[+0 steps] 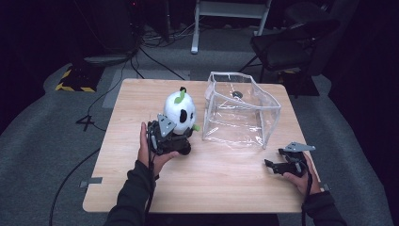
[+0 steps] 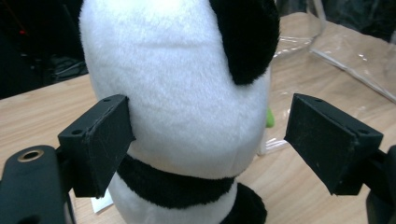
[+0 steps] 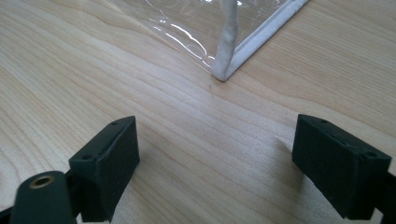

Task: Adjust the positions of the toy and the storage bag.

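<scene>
— Where's the toy panda (image 1: 180, 111) right now?

— Standing upright on the wooden table (image 1: 141, 99), left of the middle, just left of the clear plastic bag (image 1: 240, 110). The two are close, but I can't say whether they touch. It's white with black ears and a green bit on top of its head.

— And the left gripper (image 1: 181, 136)?

— Right up against the panda, on the side nearest the person. The left hand (image 1: 149, 149) holds it low, close to the tabletop. In the left gripper view the panda's white belly sits between the two black jaws. One pad (image 2: 100, 140) is touching the fur on one side. The other pad (image 2: 327, 140) stands clear of the body, with the table and the bag showing through the gap. So the jaws are spread around the toy, not pinching it.

— The right gripper (image 1: 269, 164)?

— Well away from the panda, near the table's front right corner, in the right hand (image 1: 301, 176). It points towards the bag's near corner. Its own view shows both jaws wide apart over bare wood with nothing between them, and the bag's white-edged corner (image 3: 223, 70) a little way ahead.

— Is the bag open?

— Its mouth gapes upward and it holds its boxy shape. There's a small dark round thing (image 1: 237, 94) at its far side; I can't make out what it is.
</scene>
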